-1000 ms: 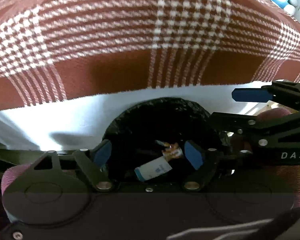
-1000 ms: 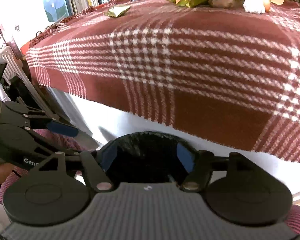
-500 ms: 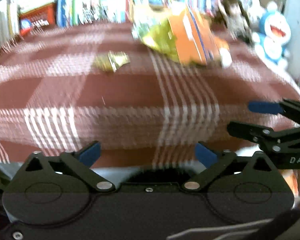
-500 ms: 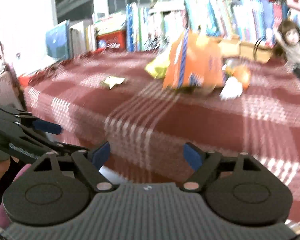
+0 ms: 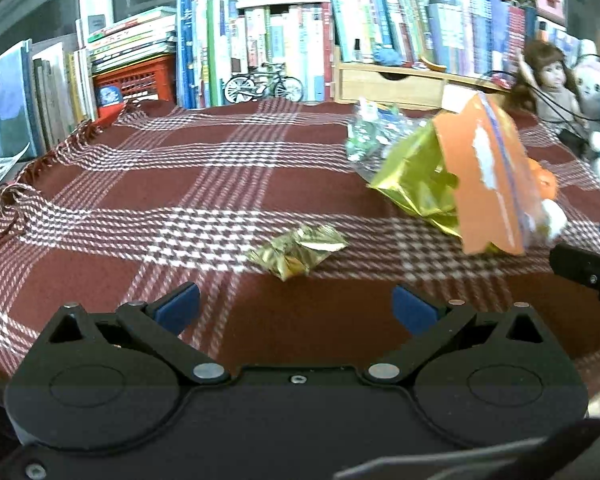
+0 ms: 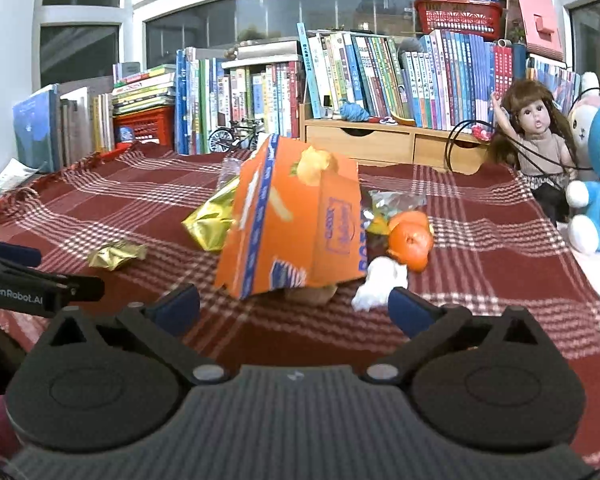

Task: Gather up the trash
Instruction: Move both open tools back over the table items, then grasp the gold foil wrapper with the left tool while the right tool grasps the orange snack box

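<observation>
your left gripper (image 5: pixel 296 306) stands wide with nothing between its blue pads; your right gripper (image 6: pixel 294 308) has just been spreading its jaws and is empty too. both hang over the near edge of the plaid cloth (image 5: pixel 148 184). just past the left one lies a crumpled gold wrapper (image 5: pixel 298 250). farther on, the orange carton (image 6: pixel 296 220) leans on a gold bag (image 6: pixel 210 220), with a white tissue (image 6: pixel 380 282) and orange peel (image 6: pixel 412 246) beside it. books (image 6: pixel 380 76) line the back.
</observation>
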Motion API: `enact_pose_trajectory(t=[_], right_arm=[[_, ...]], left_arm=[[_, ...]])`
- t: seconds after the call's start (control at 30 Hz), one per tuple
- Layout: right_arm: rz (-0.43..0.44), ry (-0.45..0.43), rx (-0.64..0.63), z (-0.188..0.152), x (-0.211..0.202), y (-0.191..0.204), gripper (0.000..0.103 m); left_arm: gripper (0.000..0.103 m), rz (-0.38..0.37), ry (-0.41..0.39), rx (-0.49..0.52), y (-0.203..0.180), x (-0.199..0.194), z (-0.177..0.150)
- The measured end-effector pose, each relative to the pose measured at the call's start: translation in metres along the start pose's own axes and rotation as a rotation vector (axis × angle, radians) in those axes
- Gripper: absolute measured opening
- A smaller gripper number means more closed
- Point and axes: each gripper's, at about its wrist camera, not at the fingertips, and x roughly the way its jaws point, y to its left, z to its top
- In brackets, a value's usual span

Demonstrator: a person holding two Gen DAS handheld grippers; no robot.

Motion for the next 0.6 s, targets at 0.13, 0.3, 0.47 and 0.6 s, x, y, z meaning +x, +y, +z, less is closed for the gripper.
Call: enact_pose_trajectory(t=[0.13, 0.3, 0.47, 0.6], right_arm=[[-0.002, 0.028, 0.027, 0.004, 0.017, -0.004, 0.103], [-0.010, 0.058, 0.047, 0.004, 0.034, -0.004, 0.103], [-0.030, 0.063, 0.045, 0.006, 0.045, 0.003, 0.103], [-0.066, 0.045, 0.004, 0.009, 0.051, 0.017, 0.103]], left_arm=[[0.102, 0.000, 0.020, -0.032, 0.003, 0.017, 0.006], [0.102, 0.001, 0.031, -0.035, 0.001, 0.032, 0.007], [0.102, 0.009, 0.044, -0.047, 0.002, 0.045, 0.007], [0.102, 0.003, 0.063, -0.093, 0.009, 0.054, 0.010]])
